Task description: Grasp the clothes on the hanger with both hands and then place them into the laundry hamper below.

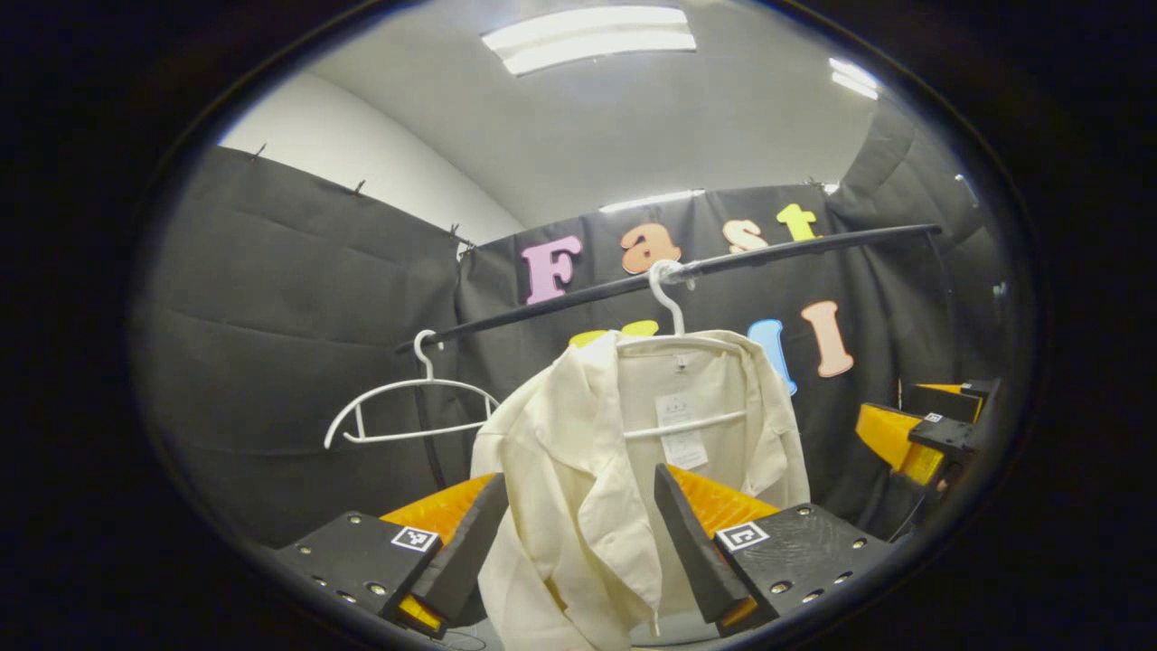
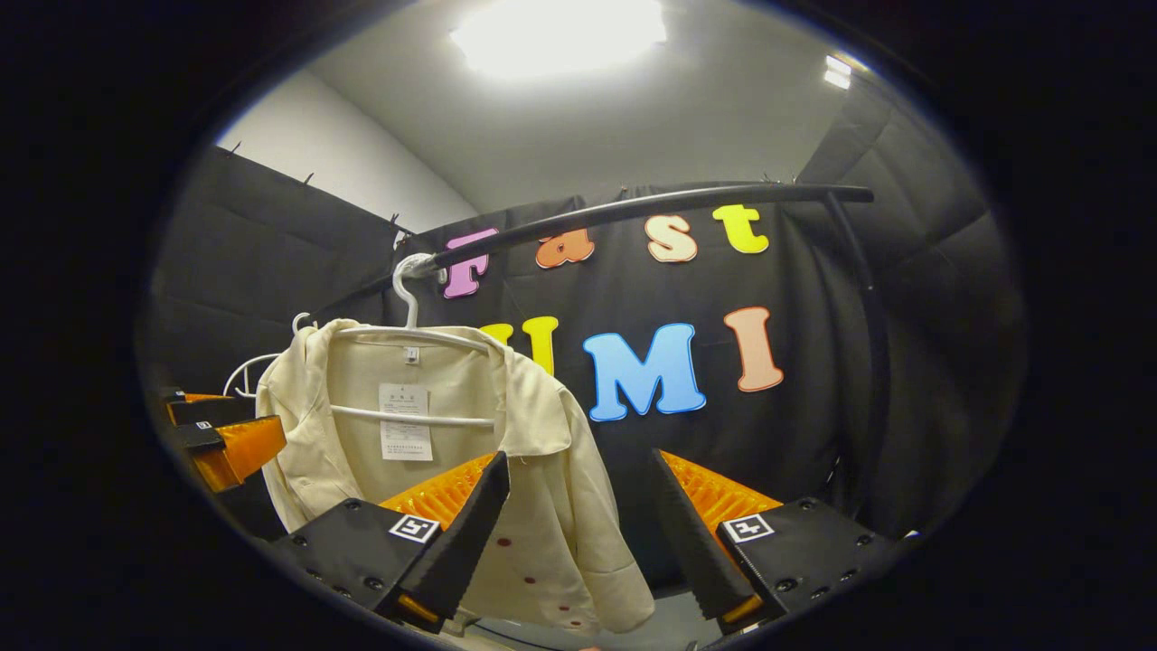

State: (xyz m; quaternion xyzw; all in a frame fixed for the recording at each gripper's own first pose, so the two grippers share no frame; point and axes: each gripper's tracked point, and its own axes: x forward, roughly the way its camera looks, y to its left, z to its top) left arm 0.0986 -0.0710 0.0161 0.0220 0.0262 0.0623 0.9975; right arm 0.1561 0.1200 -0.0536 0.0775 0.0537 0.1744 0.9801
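Hanging cream shirt between spread left tool

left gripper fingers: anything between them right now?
Yes. In the left gripper view the shirt hangs in the gap of the open left gripper, front panel between the fingers; contact unclear.

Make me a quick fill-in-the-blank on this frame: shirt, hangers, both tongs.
1. The cream cotton shirt hangs on a white plastic ____.
2. The hanger's hook sits over a black metal ____.
3. The left tongs and right tongs both stand ____, gripping nothing.
4. The second white wire hanger on the rail is ____.

Missing words: hanger; rail; open; empty
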